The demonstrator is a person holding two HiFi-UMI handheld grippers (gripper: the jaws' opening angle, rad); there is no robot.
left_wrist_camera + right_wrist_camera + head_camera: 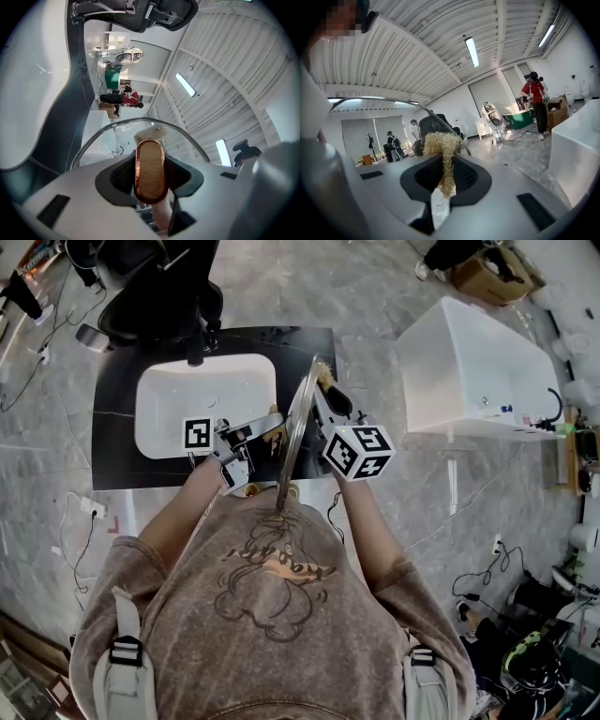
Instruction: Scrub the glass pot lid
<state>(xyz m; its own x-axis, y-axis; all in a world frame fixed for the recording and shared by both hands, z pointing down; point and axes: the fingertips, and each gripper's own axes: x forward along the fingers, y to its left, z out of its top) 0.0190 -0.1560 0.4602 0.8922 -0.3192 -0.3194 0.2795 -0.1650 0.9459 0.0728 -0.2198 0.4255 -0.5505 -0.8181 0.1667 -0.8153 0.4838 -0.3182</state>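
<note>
The glass pot lid (296,432) stands on edge over the black counter, between my two grippers. My left gripper (255,435) is shut on the lid's oval wooden knob (150,164), which has a copper rim. In the left gripper view the left gripper (151,183) looks through the glass (108,136), and the lid's metal rim arcs above the knob. My right gripper (330,399) is shut on a straw-coloured fibre scrubber (324,374). In the right gripper view the right gripper (446,178) shows the scrubber's tuft (440,142) sticking out toward the lid's rim (393,100); contact cannot be told.
A white sink basin (173,399) is set in the black counter (114,451) below the lid. A black office chair (159,287) stands behind the counter. A white tub (478,371) and a cardboard box (492,273) sit at the right. Cables lie on the floor.
</note>
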